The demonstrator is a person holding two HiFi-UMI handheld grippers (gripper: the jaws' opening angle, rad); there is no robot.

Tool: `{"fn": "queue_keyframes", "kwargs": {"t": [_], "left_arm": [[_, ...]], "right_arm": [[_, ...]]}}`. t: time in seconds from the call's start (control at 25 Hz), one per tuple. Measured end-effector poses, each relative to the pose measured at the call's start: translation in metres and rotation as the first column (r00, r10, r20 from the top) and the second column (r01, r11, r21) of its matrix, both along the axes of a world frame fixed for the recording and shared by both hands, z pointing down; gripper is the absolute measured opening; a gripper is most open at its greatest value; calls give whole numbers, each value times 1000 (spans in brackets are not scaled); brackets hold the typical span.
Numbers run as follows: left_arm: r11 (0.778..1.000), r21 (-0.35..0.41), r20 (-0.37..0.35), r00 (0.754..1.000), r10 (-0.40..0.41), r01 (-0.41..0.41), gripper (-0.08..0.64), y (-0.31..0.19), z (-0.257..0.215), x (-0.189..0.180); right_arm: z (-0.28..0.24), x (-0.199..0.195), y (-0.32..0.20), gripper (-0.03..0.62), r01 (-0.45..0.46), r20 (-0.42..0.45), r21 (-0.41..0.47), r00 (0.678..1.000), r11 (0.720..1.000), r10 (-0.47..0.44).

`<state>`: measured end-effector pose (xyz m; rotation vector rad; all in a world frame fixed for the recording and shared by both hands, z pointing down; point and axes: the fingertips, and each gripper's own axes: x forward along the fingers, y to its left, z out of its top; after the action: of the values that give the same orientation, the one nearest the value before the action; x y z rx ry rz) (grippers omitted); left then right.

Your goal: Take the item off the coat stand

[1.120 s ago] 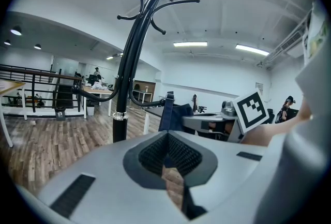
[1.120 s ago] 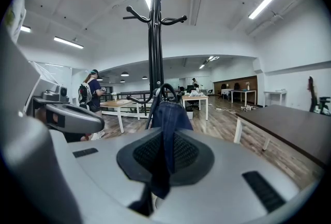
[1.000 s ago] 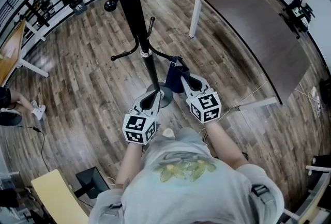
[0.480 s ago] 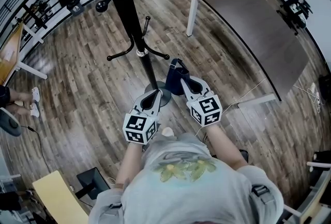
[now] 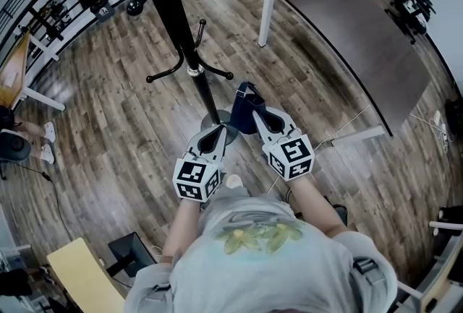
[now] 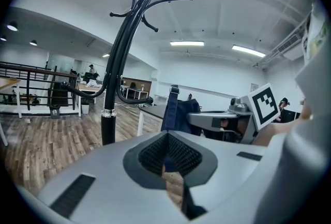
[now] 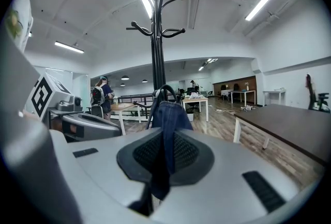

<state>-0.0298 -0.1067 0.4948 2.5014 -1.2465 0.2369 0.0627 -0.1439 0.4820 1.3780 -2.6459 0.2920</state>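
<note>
Your right gripper (image 5: 255, 109) has its jaws nearly together and they are pinching the fabric of the dark blue bag (image 5: 241, 121). In the right gripper view the cloth passes between the two pads of the right gripper (image 7: 165, 135) and comes out below them.

The coat stand (image 5: 171, 11) runs from the upper left of the head view down to the centre. Its base (image 5: 217, 118) lies just left of the bag. The bag is at the centre of the head view, at the tip of your right gripper, and I judge it is already free from the lower hook (image 5: 221, 74), though that hook is near.

To do this step well, pull the bag toward you and a little to the right, away from the pole. Do not loosen the grip, because the pinch holds only a thin fold.

The bag's long axis runs top to bottom in the right gripper view, with the bag (image 7: 170, 114) rising above the jaws and one end hanging under them.

Your left gripper (image 5: 217, 133) has its jaws closed together, with nothing clearly held, so it is not helping here.
</note>
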Motion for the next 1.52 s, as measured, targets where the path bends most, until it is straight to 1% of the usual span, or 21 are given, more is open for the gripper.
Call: {"fn": "queue_keyframes", "kwargs": {"t": [0.36, 0.72, 1.52], "left_arm": [[1000, 5, -2, 1000, -17, 17, 15, 3, 0, -8], [1000, 5, -7, 1000, -22, 22, 15, 7, -1, -9], [1000, 17, -29, 1000, 5, -4, 15, 20, -4, -5]], "right_arm": [[-6, -2, 10, 25, 6, 4, 3, 1000, 1000, -6], [-9, -1, 18, 24, 6, 8, -1, 1000, 1000, -6], [-7, -4, 42, 23, -1, 23, -2, 1000, 1000, 1]]}}
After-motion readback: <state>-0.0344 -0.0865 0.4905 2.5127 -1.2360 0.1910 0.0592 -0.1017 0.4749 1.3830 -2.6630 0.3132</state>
